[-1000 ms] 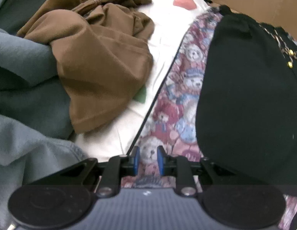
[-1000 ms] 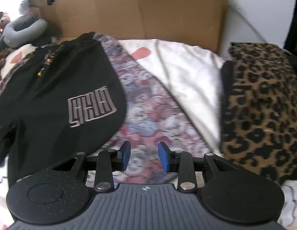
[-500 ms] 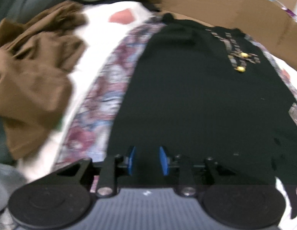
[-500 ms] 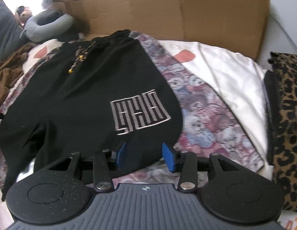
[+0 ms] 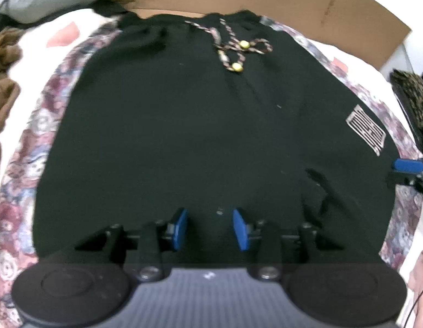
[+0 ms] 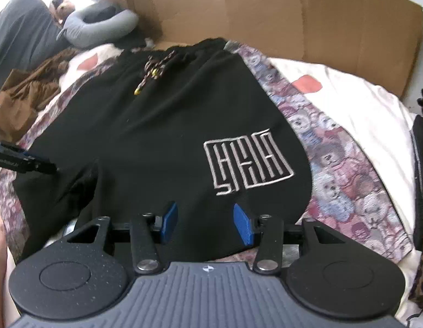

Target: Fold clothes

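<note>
Left gripper (image 5: 210, 228): black body, ribbed grey grip plate at bottom centre marked with a small white emblem; two round black discs set at either side. Blue ribbed pads (image 5: 180, 227) are carried on black linkage arms, each arm pinned by a silver screw; triangular cut-outs are seen in the outer brackets. Right gripper (image 6: 206, 222): same build, with discs finely speckled and blue pads (image 6: 242, 225) alike. A thin black cable is noted at the lower right edge of the left view
</note>
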The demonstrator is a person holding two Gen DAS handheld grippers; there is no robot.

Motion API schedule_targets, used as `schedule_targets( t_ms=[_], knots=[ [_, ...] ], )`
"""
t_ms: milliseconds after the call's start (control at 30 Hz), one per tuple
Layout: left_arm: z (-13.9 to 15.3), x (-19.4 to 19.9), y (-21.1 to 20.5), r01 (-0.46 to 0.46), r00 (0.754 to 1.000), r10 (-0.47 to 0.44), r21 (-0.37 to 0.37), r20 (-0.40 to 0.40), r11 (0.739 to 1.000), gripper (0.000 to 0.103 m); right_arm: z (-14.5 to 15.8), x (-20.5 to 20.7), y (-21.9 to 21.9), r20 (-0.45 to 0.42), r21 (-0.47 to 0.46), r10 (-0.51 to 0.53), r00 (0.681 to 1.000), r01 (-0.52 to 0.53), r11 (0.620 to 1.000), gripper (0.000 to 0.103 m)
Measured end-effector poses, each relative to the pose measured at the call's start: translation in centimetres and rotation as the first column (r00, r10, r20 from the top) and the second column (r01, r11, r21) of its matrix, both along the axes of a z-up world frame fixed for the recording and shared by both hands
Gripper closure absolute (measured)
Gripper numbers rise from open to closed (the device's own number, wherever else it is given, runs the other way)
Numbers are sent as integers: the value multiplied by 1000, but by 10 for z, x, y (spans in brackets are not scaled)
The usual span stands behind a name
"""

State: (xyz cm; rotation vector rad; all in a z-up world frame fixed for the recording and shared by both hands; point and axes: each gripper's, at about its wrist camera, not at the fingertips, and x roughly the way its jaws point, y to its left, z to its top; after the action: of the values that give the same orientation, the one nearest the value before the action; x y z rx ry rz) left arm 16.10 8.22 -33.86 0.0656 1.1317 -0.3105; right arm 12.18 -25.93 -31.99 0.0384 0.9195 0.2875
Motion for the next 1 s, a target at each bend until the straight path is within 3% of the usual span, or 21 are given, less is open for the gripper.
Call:
schedule_targets(
  t_ms=[233, 367, 733, 900, 1000],
  knots=[
    [-8, -11, -9, 38, 999, -37, 16, -16, 999, 53, -15, -15, -5, -70, -7, 9, 998, -10, 1000, 47],
    [-9, -20, -9, 59, 998, -59, -5, -32, 998, 53, -17, -25, -7, -81, -16, 33, 996, -34, 999, 40],
    [-13, -41, 2, 99, 988, -108, -86, -111, 991, 58, -12, -44, -6, -116, -84, 87, 989, -97, 992, 39],
    [-12, -49, 6, 122, 976, -141, -121, -165, 985, 78, -9, -49, -6, -149, -78, 80, 986, -92, 993, 39],
    [-15, -55, 8, 144, 968, -163, -107, -193, 984, 94, -6, -49, -6, -172, -70, 79, 982, -92, 993, 46]
  ],
)
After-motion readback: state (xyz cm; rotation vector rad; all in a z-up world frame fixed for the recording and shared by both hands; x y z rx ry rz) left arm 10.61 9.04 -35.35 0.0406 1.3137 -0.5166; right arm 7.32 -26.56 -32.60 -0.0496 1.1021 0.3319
